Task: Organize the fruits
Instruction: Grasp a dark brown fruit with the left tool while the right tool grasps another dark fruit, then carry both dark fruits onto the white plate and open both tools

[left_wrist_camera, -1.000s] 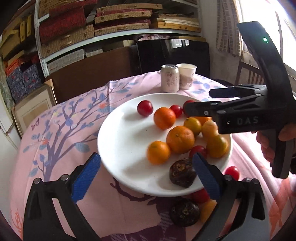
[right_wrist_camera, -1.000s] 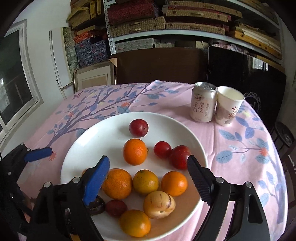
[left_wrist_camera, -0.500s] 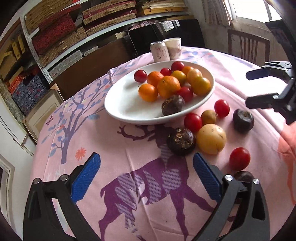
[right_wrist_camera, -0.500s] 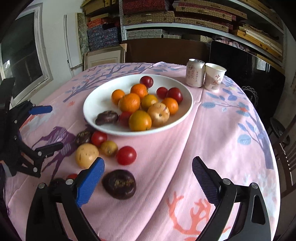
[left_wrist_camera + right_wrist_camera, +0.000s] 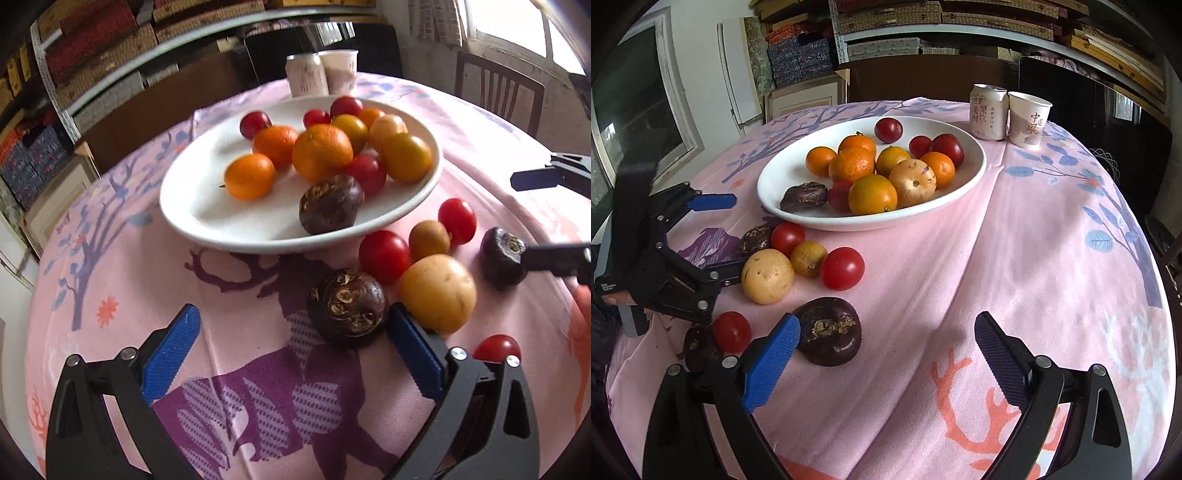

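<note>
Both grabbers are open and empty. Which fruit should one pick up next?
Probably the left gripper should ease forward and close on the dark wrinkled fruit lying on the tablecloth just past its open fingers; it's nearest and still off the white plate.

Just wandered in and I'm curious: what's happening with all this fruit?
A person holds a gripping tool in each hand, sorting fruit. Both the left tool and the right tool are open and empty. The white plate already holds oranges and other fruit. Several pieces, including a dark purple fruit near the right tool, lie loose on the pink tablecloth.
</note>
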A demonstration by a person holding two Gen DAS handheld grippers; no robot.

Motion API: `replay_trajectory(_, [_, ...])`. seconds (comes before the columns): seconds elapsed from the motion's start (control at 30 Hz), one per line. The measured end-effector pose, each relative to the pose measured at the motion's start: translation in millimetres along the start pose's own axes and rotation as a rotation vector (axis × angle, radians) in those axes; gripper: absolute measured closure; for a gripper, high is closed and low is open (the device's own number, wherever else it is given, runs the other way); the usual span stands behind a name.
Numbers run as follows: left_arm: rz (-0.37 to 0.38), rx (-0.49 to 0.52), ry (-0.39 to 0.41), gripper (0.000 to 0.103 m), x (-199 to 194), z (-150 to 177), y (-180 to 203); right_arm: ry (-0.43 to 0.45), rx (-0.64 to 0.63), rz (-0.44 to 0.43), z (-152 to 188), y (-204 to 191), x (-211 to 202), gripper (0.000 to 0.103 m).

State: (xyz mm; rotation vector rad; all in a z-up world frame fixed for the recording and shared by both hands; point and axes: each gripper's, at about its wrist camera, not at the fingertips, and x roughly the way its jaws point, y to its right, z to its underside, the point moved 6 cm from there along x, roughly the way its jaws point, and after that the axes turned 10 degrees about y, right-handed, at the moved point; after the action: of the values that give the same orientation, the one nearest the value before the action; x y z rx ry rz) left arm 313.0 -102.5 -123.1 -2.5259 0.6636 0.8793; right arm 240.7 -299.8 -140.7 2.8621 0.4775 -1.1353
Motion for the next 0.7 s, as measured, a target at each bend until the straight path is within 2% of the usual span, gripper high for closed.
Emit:
replay_trajectory(0.27, [0.021,-0.017,-0.005,0.005,4,-2,0,-0.036,-0.060,-0.014,4,-19,7,0.007])
replay_trajectory(0.3, [0.034,-0.012,-0.001,0.009,3,-2,2,-0.040,-0.063,-0.008,5,-21,8,0.007])
replay_trajectory(0.33, [0.057,-0.006,0.004,0.021,2,-2,5,-0.045,-0.063,0.001,5,-22,10,0.007])
replay_trajectory(0.4, [0.108,-0.005,0.017,0.036,-1,-4,13,-0.064,-0.041,0.027,7,-25,15,0.007])
replay_trajectory(0.5, [0.129,0.014,0.028,0.052,-3,-5,23,-0.075,-0.057,0.076,10,-32,19,0.009])
replay_trajectory(0.53, [0.133,0.019,0.031,0.055,-4,-5,25,-0.064,-0.060,0.071,9,-35,18,0.017])
replay_trajectory(0.57, [0.130,0.018,0.031,0.056,-4,-5,26,-0.055,-0.055,0.060,9,-38,16,0.030])
replay_trajectory(0.6, [0.122,0.016,0.032,0.059,-4,-5,27,-0.047,-0.053,0.072,8,-38,14,0.037])
replay_trajectory(0.63, [0.123,0.017,0.033,0.062,-5,-5,28,-0.040,-0.047,0.080,7,-38,13,0.053])
replay_trajectory(0.7, [0.115,0.026,0.035,0.062,-5,-6,30,-0.035,-0.021,0.066,7,-36,10,0.056])
